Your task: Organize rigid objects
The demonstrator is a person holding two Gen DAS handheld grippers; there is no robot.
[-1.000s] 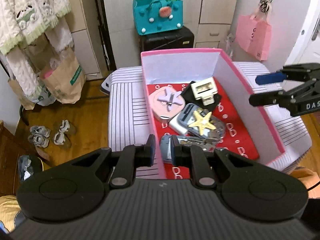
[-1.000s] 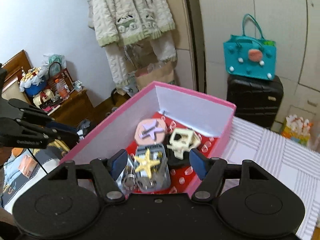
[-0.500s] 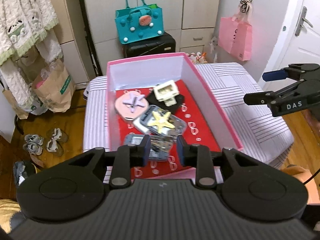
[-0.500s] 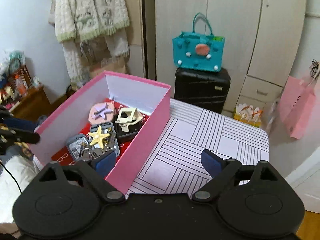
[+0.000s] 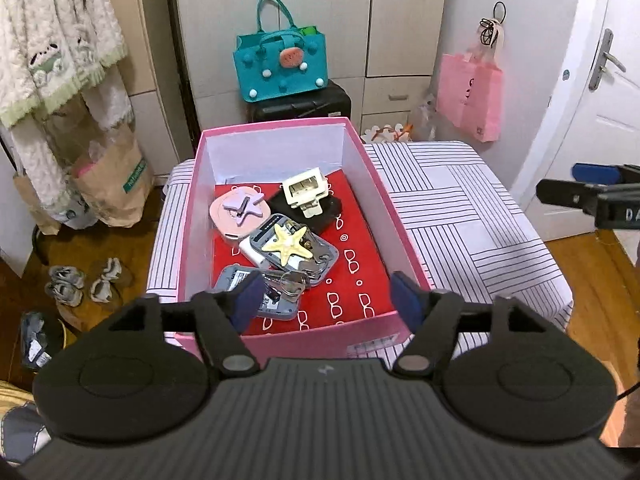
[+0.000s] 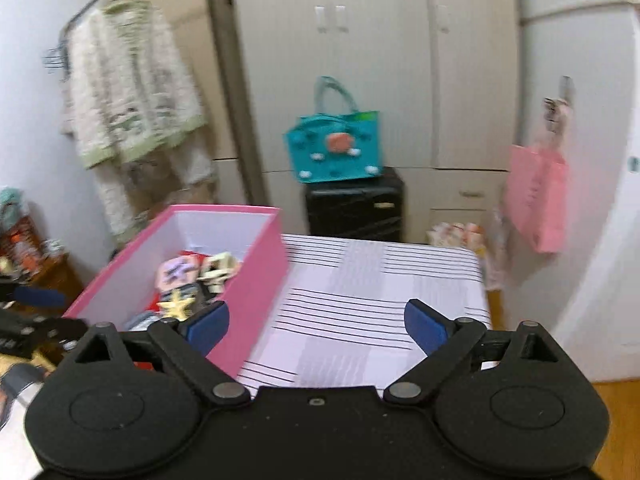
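Pink box [image 5: 404, 232]: on striped desk [image 5: 472, 216], along its left edge; holds pink disc w/ purple star [image 5: 239, 210], cream bracket [image 5: 306, 191], yellow starfish [image 5: 289, 241] on grey case, keys [image 5: 292, 281] on 2nd grey case. Left claw [image 5: 325, 303]: above box's near end, jaws just been opening, now apart, nothing btwn. Right claw [image 6: 316, 325]: at desk's near edge by box's right wall, jaws apart after opening further, empty.

Only "DA" reads, on the right gripper [image 5: 592, 194].
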